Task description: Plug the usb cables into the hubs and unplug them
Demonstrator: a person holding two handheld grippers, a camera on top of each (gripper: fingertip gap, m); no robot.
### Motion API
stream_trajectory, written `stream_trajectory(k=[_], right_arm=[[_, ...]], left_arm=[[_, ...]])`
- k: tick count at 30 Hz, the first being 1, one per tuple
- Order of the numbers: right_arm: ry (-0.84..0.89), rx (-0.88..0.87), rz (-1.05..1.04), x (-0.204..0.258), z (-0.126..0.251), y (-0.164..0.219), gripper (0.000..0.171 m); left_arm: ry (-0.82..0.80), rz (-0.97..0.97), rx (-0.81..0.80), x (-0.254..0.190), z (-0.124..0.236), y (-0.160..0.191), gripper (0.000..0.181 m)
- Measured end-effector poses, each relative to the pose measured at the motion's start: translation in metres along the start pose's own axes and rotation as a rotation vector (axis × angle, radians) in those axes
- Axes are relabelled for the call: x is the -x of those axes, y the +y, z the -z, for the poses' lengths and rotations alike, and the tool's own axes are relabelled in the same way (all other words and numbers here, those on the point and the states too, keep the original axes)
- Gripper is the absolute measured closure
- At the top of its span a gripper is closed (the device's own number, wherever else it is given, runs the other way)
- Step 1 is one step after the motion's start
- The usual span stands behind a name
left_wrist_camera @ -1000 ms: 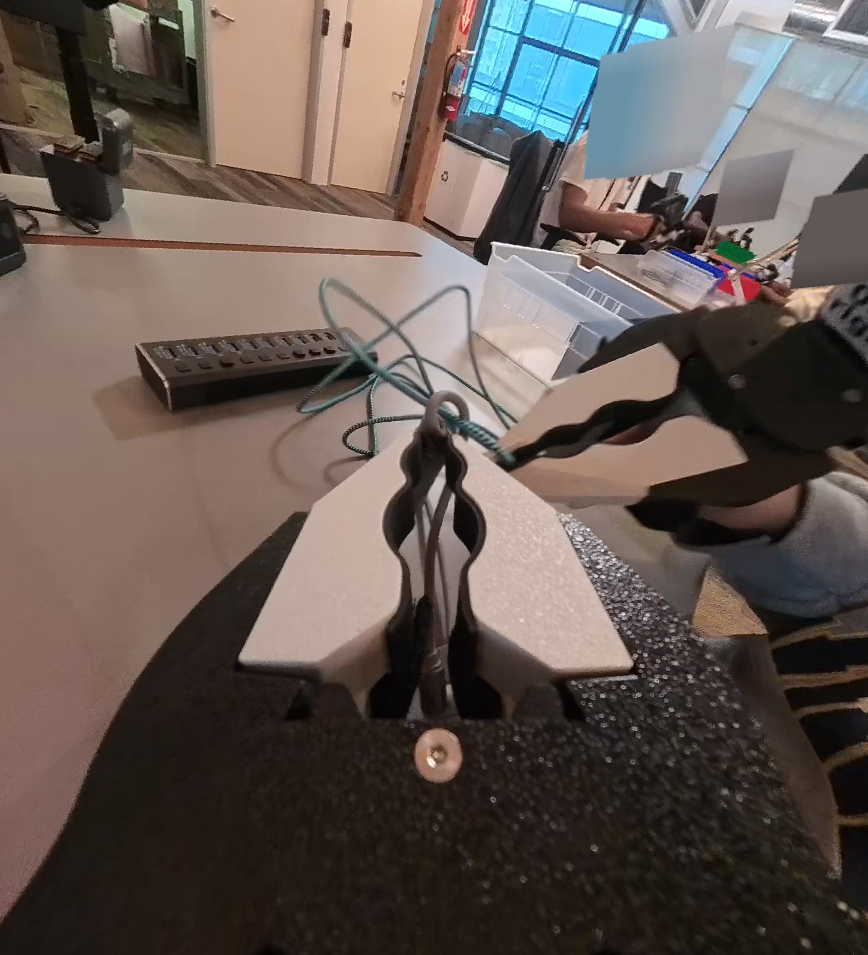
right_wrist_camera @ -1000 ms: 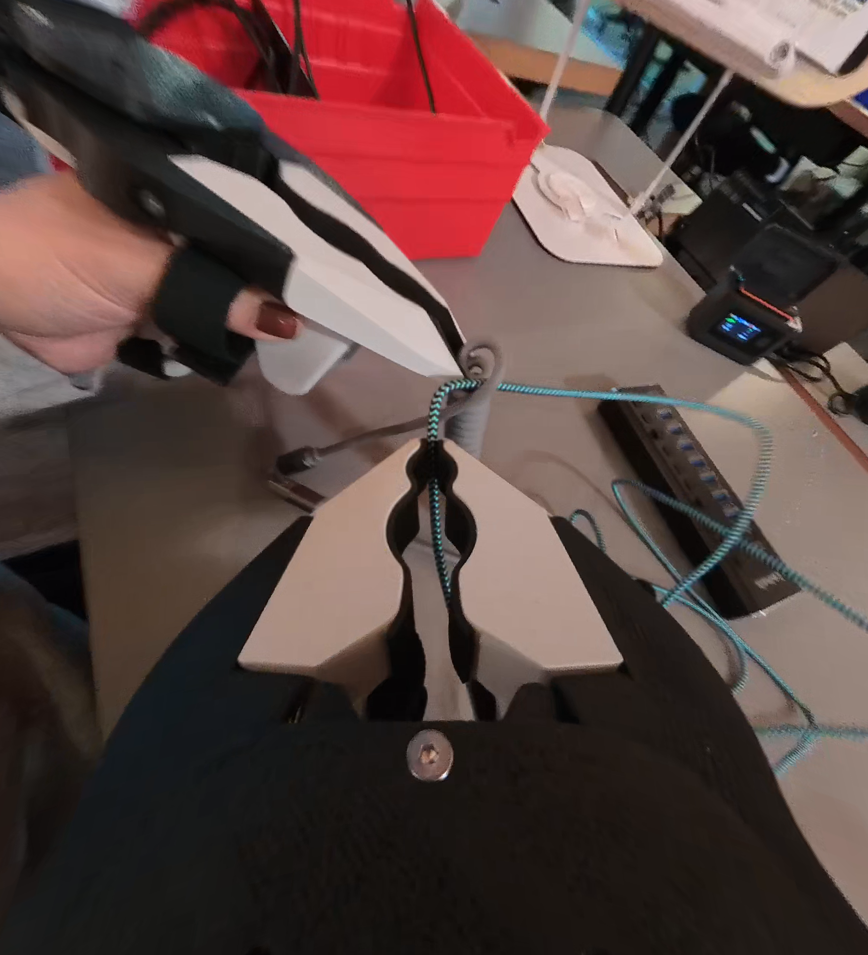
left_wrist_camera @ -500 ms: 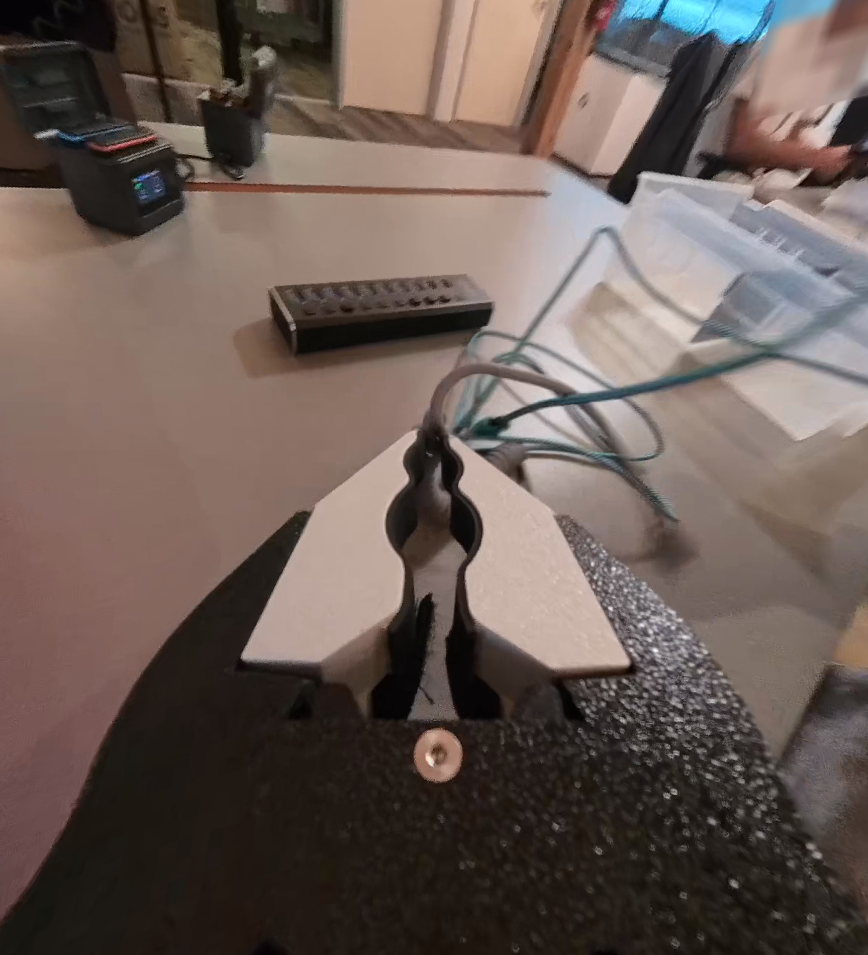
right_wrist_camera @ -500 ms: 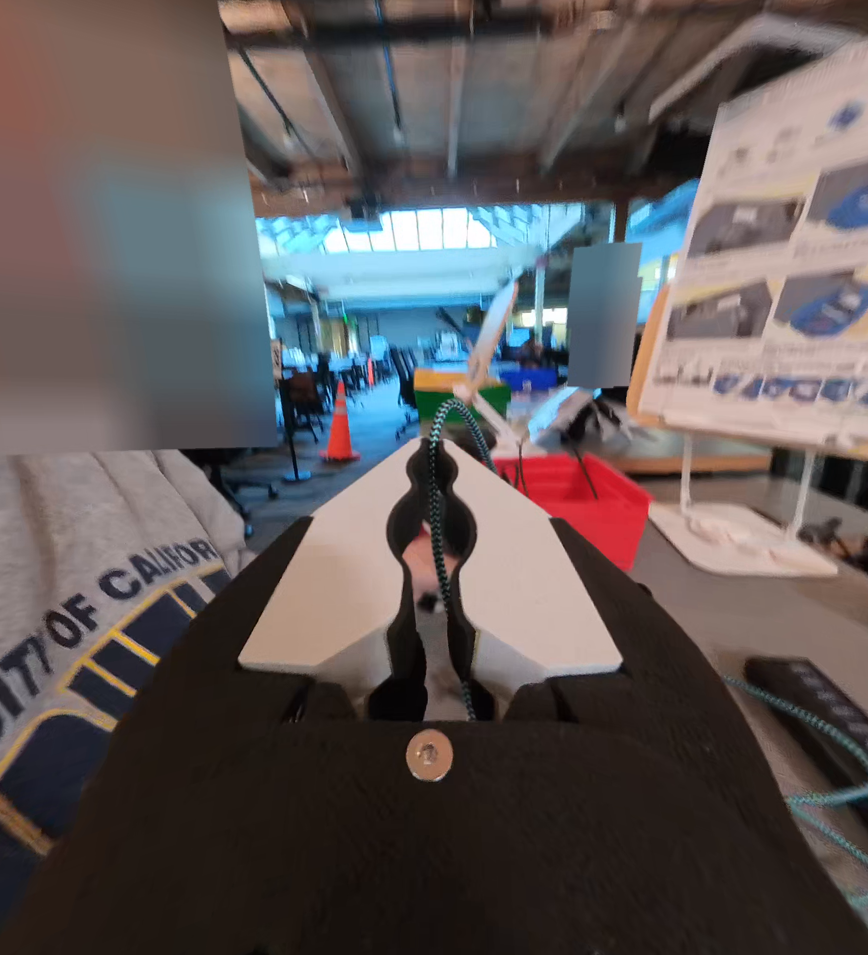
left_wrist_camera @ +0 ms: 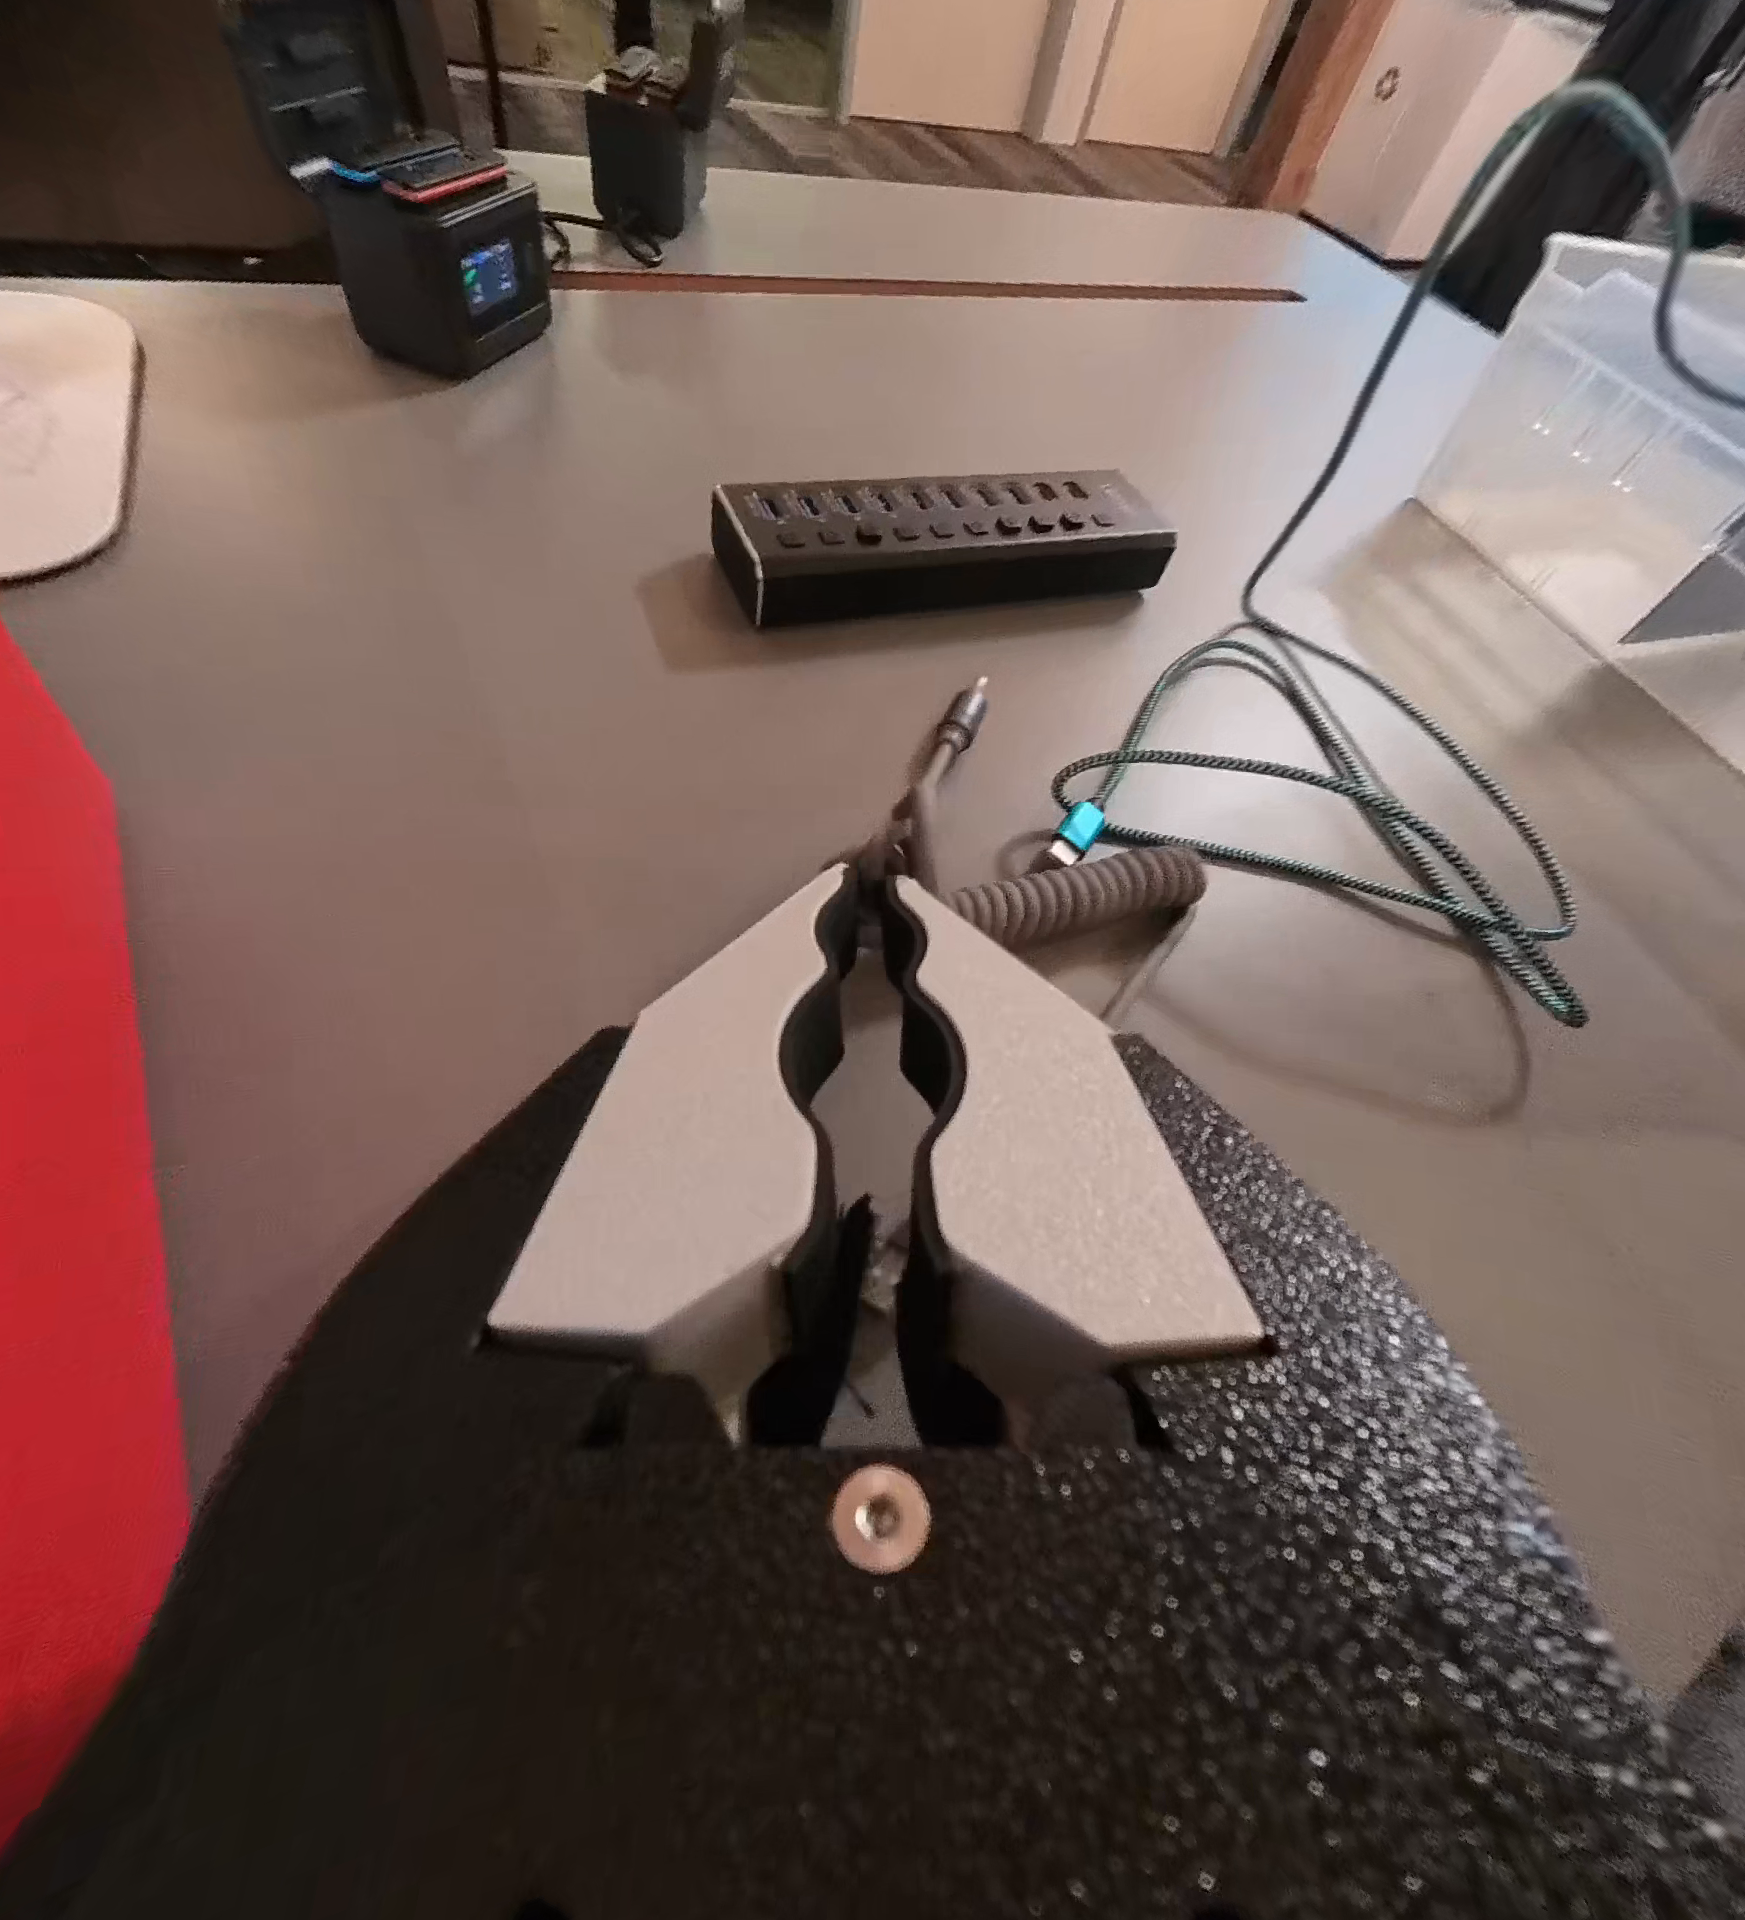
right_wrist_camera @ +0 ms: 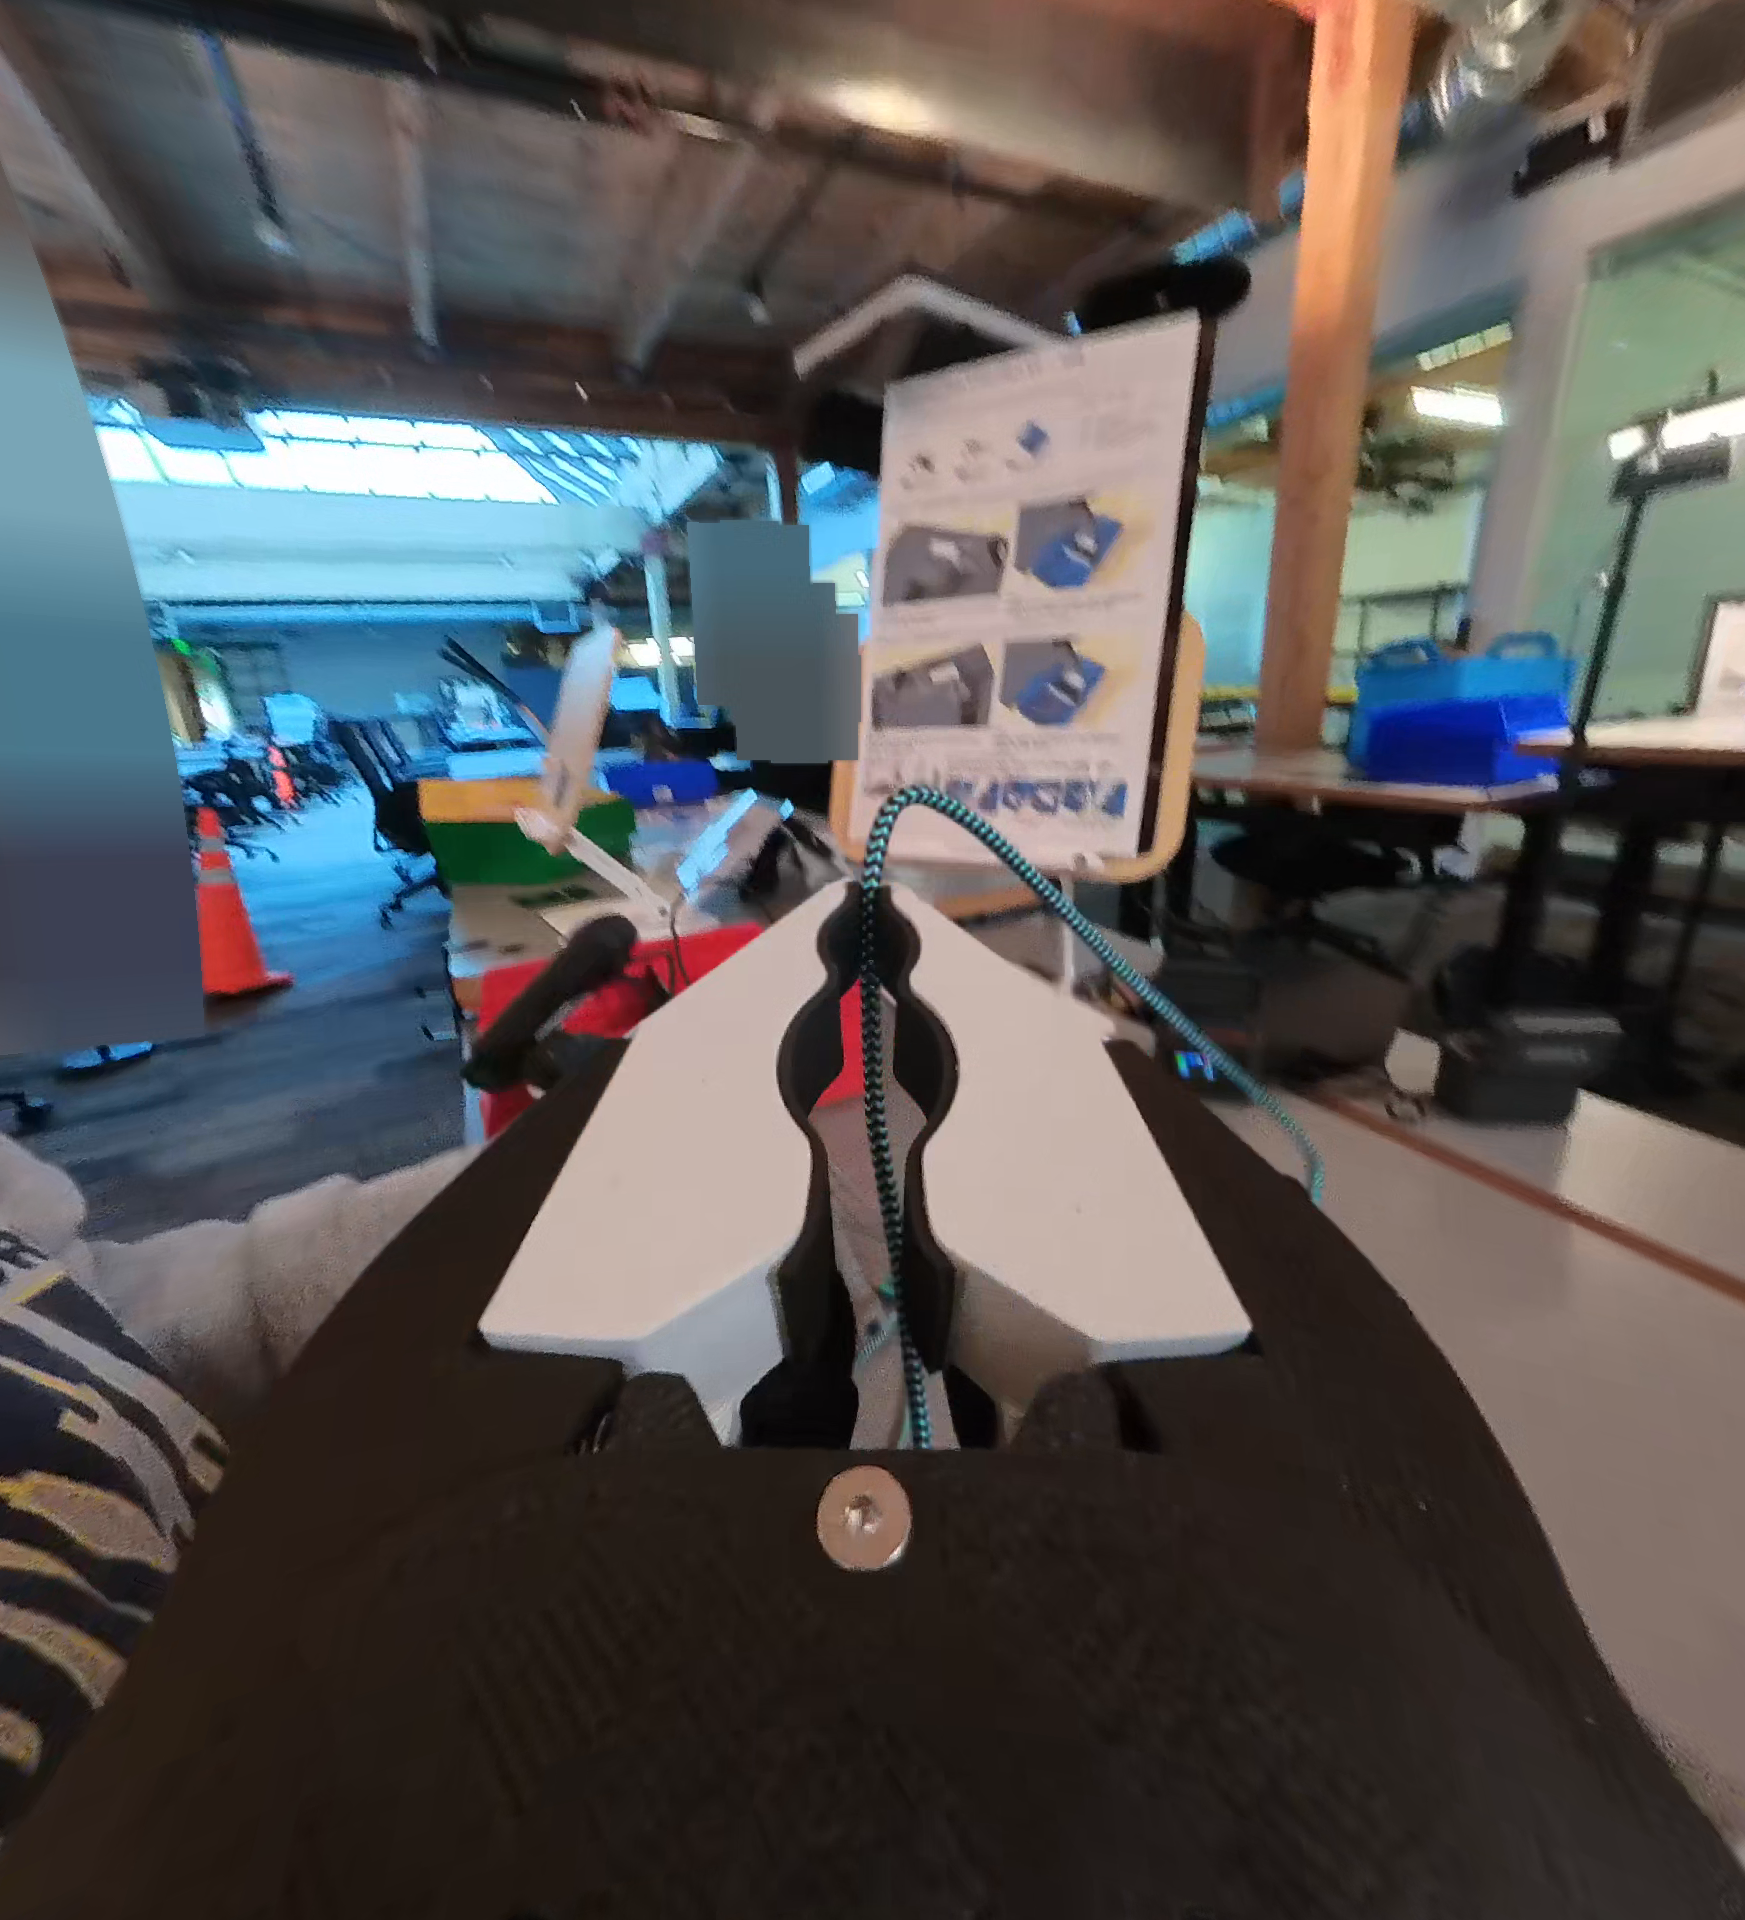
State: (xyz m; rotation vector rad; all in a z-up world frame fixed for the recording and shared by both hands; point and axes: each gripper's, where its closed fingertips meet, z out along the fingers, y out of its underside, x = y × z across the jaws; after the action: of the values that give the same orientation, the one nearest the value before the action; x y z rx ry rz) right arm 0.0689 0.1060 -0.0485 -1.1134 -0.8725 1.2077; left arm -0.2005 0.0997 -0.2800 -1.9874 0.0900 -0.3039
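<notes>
**Two cables, two claws, one hub sitting idle**

Two claws are both pinched down on cables right now. Left claw [left_wrist_camera: 873, 883] has its tips closed on the grey coiled cable [left_wrist_camera: 1086, 899] just behind the plug, so the grey plug [left_wrist_camera: 967, 717] sticks out past the tips, aimed roughly toward the black USB hub [left_wrist_camera: 941, 551]. The hub lies flat on the grey worktop [left_wrist_camera: 432, 727], well apart from the plug.

The teal braided cable [left_wrist_camera: 1367, 831] is looped on the worktop to the right, with its blue plug [left_wrist_camera: 1076, 831] lying just beside the grey coil. One strand climbs up out of frame.

Right claw [right_wrist_camera: 868, 894] is raised and pointing out at the room, squeezed shut on that teal braided cable [right_wrist_camera: 883, 1143], which runs down between the fingers and arcs off to the right.

Red bin [left_wrist_camera: 6, 1039] on the left edge, clear bin [left_wrist_camera: 1626, 436] far right.
</notes>
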Motion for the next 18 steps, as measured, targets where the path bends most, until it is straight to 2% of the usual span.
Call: stream_trajectory(k=[3, 6, 8, 12, 14, 16, 18], right_arm=[[0.091, 0.141, 0.01, -0.015, -0.004, 0.031, 0.171], [0.116, 0.193, 0.006, -0.019, -0.009, 0.047, 0.171], [0.129, 0.216, -0.011, -0.022, -0.012, 0.053, 0.171], [0.205, 0.315, -0.024, -0.038, -0.01, 0.069, 0.171], [0.189, 0.324, -0.035, -0.036, -0.012, 0.072, 0.171], [0.161, 0.302, -0.055, -0.03, -0.017, 0.069, 0.171], [0.155, 0.277, -0.061, -0.028, -0.021, 0.062, 0.171]], left_arm=[[-0.063, -0.07, 0.051, 0.003, 0.003, 0.002, 0.179], [-0.039, -0.066, 0.09, -0.006, 0.005, 0.001, 0.176], [-0.065, -0.064, 0.081, -0.006, 0.008, -0.007, 0.138], [-0.087, -0.155, 0.016, -0.019, 0.017, -0.029, 0.125], [-0.027, -0.214, -0.031, -0.041, 0.019, -0.04, 0.119], [0.127, -0.227, -0.1, -0.082, 0.019, -0.051, 0.112], [0.262, -0.247, -0.141, -0.124, 0.014, -0.055, 0.114]])
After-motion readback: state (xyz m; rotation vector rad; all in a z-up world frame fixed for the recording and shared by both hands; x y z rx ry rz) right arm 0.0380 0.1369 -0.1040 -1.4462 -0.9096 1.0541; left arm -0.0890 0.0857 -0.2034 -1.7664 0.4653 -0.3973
